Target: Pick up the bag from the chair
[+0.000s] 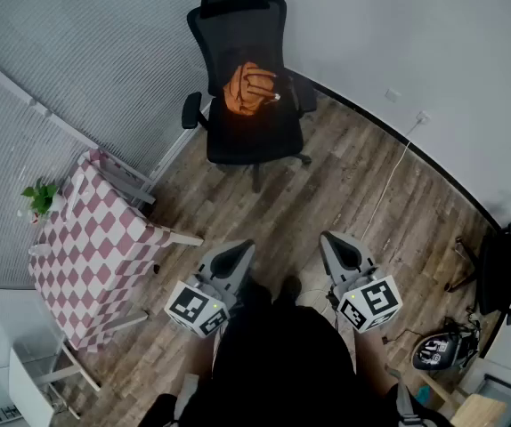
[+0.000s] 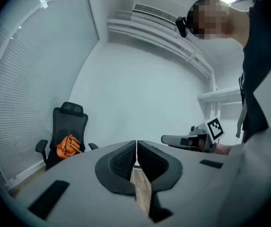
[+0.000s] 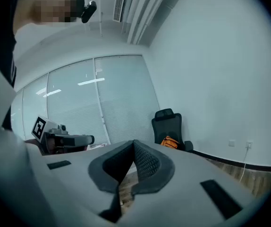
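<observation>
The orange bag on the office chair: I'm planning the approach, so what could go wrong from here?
1. The left gripper and right gripper both have their jaws together and are well short of the bag; arriving unopened would only push it.
2. The chair is an office chair on a spoked base, so a nudge may turn or roll it.
3. The armrests flank the bag and could crowd a gripper.

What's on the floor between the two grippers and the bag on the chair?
In the head view, only bare wood floor, then the base of the chair. The left gripper and right gripper, both shut, are far from the bag.
</observation>
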The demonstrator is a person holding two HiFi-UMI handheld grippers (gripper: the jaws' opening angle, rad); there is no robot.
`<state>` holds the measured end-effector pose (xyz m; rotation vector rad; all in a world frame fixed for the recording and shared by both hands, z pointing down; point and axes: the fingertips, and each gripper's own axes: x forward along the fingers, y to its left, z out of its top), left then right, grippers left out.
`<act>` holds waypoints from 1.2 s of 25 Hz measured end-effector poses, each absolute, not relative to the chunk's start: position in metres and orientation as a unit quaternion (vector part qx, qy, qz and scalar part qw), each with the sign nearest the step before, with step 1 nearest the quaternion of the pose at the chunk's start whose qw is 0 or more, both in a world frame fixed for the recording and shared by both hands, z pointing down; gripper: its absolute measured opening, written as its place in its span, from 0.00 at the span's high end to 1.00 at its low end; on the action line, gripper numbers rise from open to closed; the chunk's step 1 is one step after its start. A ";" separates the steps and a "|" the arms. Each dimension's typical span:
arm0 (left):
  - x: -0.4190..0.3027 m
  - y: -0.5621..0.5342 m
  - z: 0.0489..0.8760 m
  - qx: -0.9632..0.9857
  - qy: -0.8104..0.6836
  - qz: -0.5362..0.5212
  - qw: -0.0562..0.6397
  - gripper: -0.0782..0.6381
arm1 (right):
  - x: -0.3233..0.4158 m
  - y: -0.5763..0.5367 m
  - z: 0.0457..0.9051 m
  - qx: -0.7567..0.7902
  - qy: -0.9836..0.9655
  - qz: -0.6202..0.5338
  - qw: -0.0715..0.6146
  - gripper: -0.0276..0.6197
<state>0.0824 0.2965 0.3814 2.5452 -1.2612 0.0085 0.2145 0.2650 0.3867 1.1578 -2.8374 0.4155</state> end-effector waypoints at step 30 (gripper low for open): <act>0.026 0.259 0.408 0.873 -0.450 0.010 0.186 0.84 | 0.159 0.228 0.413 0.376 -0.912 0.142 0.078 0.93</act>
